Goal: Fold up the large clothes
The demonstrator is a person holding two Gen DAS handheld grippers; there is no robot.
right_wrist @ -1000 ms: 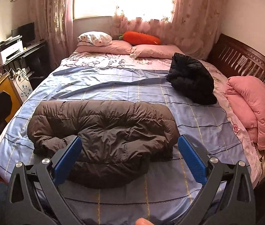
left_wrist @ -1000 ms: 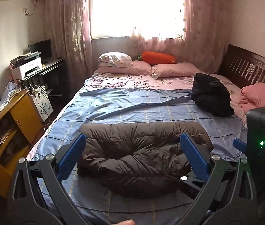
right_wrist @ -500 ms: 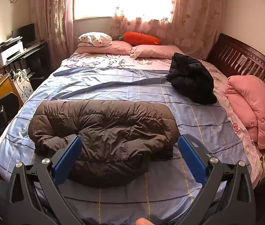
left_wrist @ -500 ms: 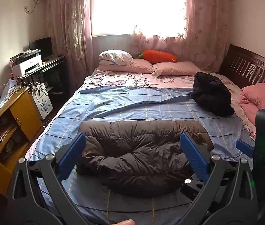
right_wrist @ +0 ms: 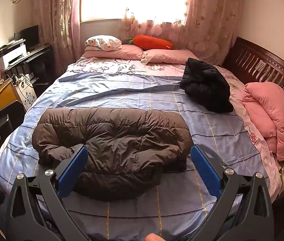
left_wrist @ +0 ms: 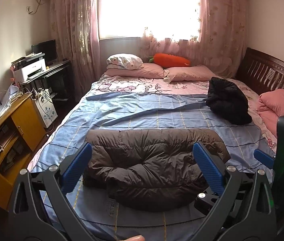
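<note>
A black jacket (right_wrist: 206, 86) lies bunched on the far right part of the bed (right_wrist: 121, 94), well apart from the brown down jacket (right_wrist: 113, 140), with open blue checked sheet between them. A folded pink quilt (right_wrist: 272, 116) sits at the right edge against the dark wooden headboard (right_wrist: 262, 68). Pink pillows (right_wrist: 133, 53) and an orange carrot cushion (right_wrist: 152, 42) line the far end under the curtained window. To the left of the bed stand a yellow cabinet (left_wrist: 11, 132) and a desk with a white printer (left_wrist: 30, 70).

The brown down jacket is folded into a wide bundle near the front edge of the bed, its long axis running left to right across the mattress, a rounded flap bulging toward the cameras.

The left gripper (left_wrist: 142, 164) hangs above the near side of the bundle, blue pads spread wide and holding nothing. The right gripper (right_wrist: 138, 168) is likewise spread wide and empty, its pads framing the jacket's front flap without touching it
</note>
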